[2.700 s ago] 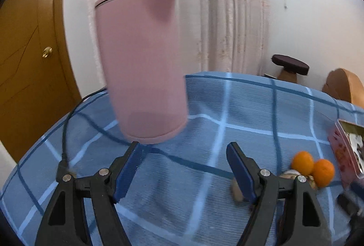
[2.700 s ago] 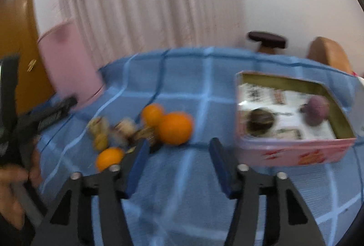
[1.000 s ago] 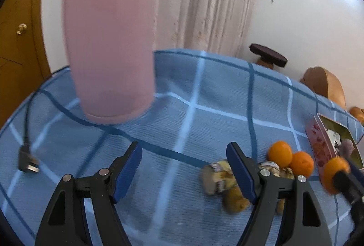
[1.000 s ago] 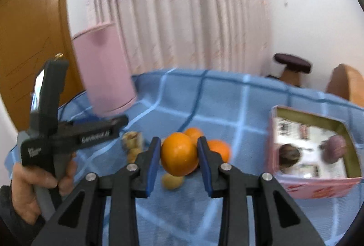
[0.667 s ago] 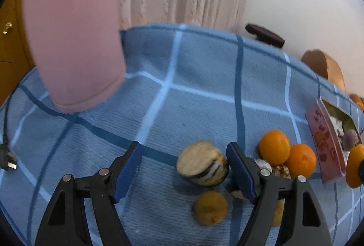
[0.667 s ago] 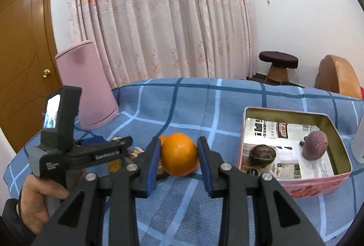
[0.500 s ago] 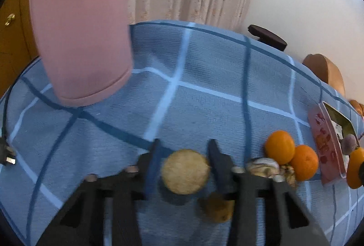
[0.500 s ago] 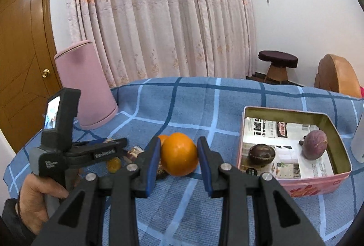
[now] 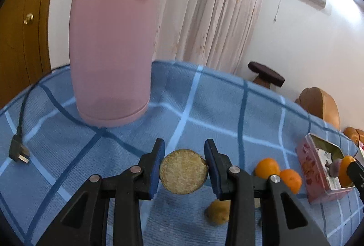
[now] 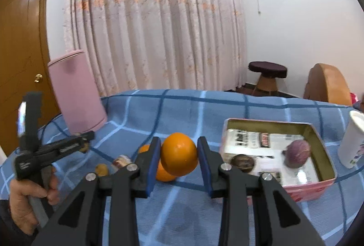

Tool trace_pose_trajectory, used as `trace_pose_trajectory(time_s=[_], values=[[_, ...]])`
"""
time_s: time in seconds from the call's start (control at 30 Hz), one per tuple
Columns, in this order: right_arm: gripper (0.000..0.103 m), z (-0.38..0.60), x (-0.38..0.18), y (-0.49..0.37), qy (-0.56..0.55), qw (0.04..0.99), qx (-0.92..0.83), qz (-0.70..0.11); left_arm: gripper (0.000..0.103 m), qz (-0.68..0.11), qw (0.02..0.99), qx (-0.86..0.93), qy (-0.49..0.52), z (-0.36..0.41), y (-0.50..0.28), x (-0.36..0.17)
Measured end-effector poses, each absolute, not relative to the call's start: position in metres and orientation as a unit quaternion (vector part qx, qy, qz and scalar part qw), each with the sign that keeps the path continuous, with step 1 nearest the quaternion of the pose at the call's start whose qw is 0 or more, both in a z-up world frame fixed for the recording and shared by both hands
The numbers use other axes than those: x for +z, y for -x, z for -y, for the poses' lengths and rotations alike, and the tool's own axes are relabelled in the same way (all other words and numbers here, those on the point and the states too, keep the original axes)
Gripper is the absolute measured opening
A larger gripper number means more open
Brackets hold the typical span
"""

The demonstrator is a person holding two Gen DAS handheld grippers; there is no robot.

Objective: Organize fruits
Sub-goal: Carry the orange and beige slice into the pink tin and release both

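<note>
My left gripper (image 9: 183, 168) is shut on a halved passion fruit (image 9: 183, 175), cut face toward the camera, held above the blue checked cloth. My right gripper (image 10: 179, 158) is shut on an orange (image 10: 179, 157) and holds it in the air left of the pink tin (image 10: 317, 185). The tin holds two dark passion fruits (image 10: 298, 153). Two oranges (image 9: 278, 172) and a small yellow fruit (image 9: 217, 210) lie on the cloth in the left wrist view. The left gripper also shows in the right wrist view (image 10: 87, 142).
A tall pink bin (image 9: 111, 45) stands at the table's far left, with a black plug and cord (image 9: 19, 150) beside it. A white cup (image 10: 352, 141) stands right of the tin. A stool (image 10: 267, 74) and a wooden chair (image 10: 327, 84) stand beyond the table.
My left gripper closed on the halved passion fruit and lifted it off the cloth. My right gripper, holding the orange, has risen slightly and stays left of the tin.
</note>
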State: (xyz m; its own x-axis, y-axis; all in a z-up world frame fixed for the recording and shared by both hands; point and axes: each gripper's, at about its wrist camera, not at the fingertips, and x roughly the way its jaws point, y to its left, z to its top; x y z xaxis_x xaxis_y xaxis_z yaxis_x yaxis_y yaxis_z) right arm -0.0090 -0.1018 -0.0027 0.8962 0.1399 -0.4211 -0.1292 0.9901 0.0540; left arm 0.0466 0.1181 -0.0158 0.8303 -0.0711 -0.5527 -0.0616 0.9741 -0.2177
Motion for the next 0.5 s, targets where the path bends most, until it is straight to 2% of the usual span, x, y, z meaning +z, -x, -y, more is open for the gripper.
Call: trace_pose_trajectory(time_s=[0.17, 0.5], values=[[0.036, 0.135, -0.002, 0.006, -0.04, 0.972, 0.052, -0.223, 0.038, -0.262, 0.961, -0.024, 0.088, -0.089, -0.037, -0.004], [0.036, 0.202, 0.008, 0.015, -0.054, 0.977, -0.009, -0.207, 0.038, -0.259, 0.96, -0.094, 0.048, -0.008, -0.034, 0.004]])
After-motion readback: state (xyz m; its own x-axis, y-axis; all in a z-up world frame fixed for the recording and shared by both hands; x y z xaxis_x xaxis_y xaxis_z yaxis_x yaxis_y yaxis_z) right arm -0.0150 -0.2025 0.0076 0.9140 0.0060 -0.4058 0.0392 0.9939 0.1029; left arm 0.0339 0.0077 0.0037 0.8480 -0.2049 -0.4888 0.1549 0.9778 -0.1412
